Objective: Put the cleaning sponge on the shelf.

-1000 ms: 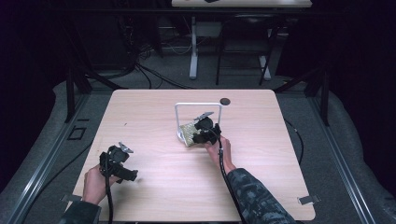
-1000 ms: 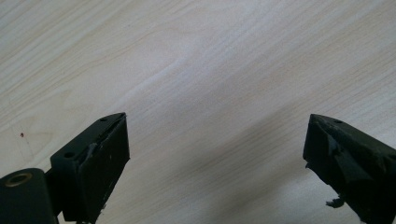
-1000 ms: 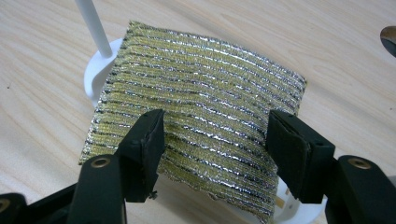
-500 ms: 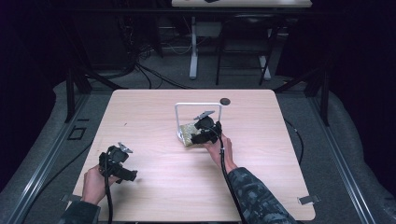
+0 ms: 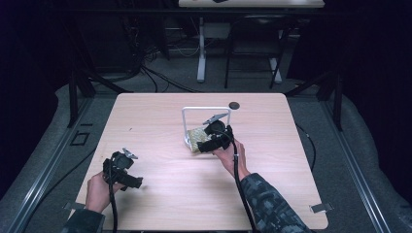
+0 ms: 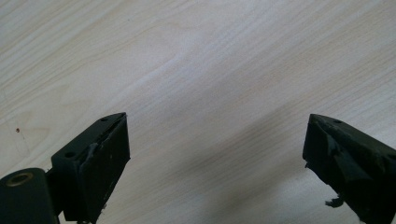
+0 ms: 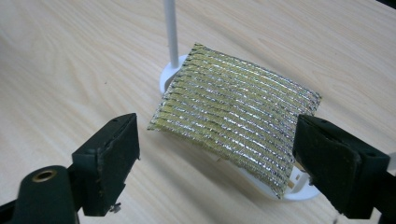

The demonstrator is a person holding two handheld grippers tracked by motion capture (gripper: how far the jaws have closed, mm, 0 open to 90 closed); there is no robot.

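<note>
Wooden table (image 5: 160,121), seen from above. Your left gripper (image 5: 121,171) sits near front-left corner, jaws spread wide over bare wood (nothing between them in its own view). Your right gripper (image 5: 214,141) reaches to table centre, jaws also wide apart, nothing gripped. Just ahead of them: sponge (image 7: 238,109), gold-and-silver striped, lying tilted on white stand (image 7: 170,77) base, beside stand's upright post. Sponge sits between right jaws' line but apart from both. Small dark disc (image 5: 234,105) near table's far edge.
</note>
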